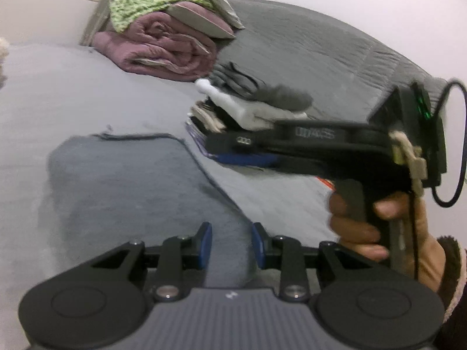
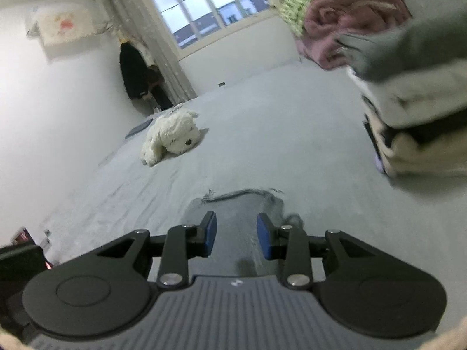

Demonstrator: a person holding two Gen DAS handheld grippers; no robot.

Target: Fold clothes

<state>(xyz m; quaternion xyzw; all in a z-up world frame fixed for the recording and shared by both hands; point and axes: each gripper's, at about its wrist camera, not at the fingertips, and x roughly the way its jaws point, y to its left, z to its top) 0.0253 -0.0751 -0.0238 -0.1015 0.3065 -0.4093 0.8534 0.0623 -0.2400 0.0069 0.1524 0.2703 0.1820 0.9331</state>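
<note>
Both my left gripper [image 1: 232,245] and right gripper [image 2: 236,237] are partly open and empty over the grey garment [image 1: 125,180] lying flat just ahead of their fingers; it looks soft and light, so I'd pinch its far hem.

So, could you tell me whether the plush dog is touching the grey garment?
Apart. The right wrist view shows bare bedsheet between the plush dog and the grey garment.
</note>
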